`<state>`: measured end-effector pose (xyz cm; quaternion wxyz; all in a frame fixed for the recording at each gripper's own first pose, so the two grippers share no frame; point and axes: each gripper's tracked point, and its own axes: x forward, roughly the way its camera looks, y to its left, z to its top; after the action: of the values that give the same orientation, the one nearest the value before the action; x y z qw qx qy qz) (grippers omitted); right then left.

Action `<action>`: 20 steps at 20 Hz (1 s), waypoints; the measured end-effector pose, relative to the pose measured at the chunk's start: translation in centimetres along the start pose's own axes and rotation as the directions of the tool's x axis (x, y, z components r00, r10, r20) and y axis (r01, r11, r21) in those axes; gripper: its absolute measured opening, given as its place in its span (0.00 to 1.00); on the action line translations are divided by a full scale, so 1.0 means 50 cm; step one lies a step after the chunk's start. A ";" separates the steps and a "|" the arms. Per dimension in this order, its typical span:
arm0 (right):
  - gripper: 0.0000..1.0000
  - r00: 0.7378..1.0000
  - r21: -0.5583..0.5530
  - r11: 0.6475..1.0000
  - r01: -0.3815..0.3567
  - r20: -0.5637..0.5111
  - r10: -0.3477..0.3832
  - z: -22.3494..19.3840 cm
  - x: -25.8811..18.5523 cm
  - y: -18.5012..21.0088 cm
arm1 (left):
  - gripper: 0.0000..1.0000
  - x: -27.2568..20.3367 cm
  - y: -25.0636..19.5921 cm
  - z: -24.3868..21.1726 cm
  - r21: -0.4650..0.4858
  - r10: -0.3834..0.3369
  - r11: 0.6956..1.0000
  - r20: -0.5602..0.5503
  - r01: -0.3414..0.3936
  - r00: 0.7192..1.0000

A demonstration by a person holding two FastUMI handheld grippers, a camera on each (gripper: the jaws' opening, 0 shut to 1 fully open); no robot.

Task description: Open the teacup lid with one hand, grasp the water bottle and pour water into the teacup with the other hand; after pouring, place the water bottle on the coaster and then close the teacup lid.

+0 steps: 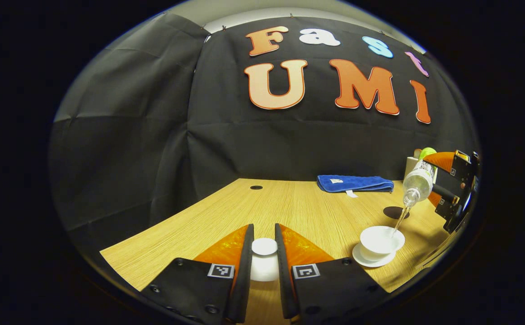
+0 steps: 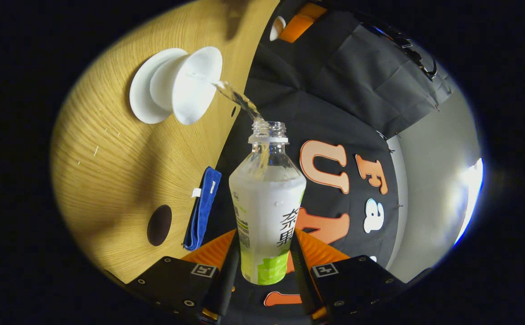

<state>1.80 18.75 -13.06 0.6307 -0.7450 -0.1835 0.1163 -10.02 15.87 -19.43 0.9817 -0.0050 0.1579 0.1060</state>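
— Item one: left gripper (image 1: 263, 253)?
— Closed on the teacup lid (image 1: 264, 247), white, knob between both fingers, held above the wooden table (image 1: 226, 207), off to the left of the cup.

— Item two: right gripper (image 2: 262, 259)?
— Clamped on the water bottle (image 2: 267, 212), both fingers pressing its lower body. Bottle tipped, uncapped neck toward the teacup (image 2: 185, 85), a thin stream of water (image 2: 235, 97) running from mouth to bowl. From the left gripper view: same bottle (image 1: 419, 179) tilted down over the teacup (image 1: 380, 241), right gripper (image 1: 450, 185) behind it at the table's right side.

— Teacup, location?
— White, open, seated on a white saucer (image 1: 373, 261), on the table near the right edge.

— Coaster?
— Dark round coaster (image 1: 396, 212), just beyond the cup, bare. In the right gripper view (image 2: 159, 225), beside a folded blue towel (image 2: 201, 207).

— Labels, writing?
— Bottle wrap white above, green below, with dark characters and small print; not read out. Square black-and-white markers on each gripper's finger mounts. Small white tag on the towel, too small to make out.
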 end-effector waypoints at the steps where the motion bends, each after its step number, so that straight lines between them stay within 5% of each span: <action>1: 0.62 1.000 -0.005 1.000 0.008 0.002 -0.008 0.000 0.001 -0.001 | 0.33 0.000 0.001 0.001 0.002 -0.001 1.000 0.000 0.001 1.000; 20: 0.62 0.986 -0.179 0.972 0.152 0.102 -0.135 0.016 0.022 -0.072 | 0.33 -0.007 0.015 0.034 0.001 0.001 1.000 0.022 -0.001 1.000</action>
<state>2.02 20.42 -9.61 0.5563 -0.7795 -0.2749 0.0856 -9.99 16.57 -17.68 0.9834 -0.0032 0.1469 0.1063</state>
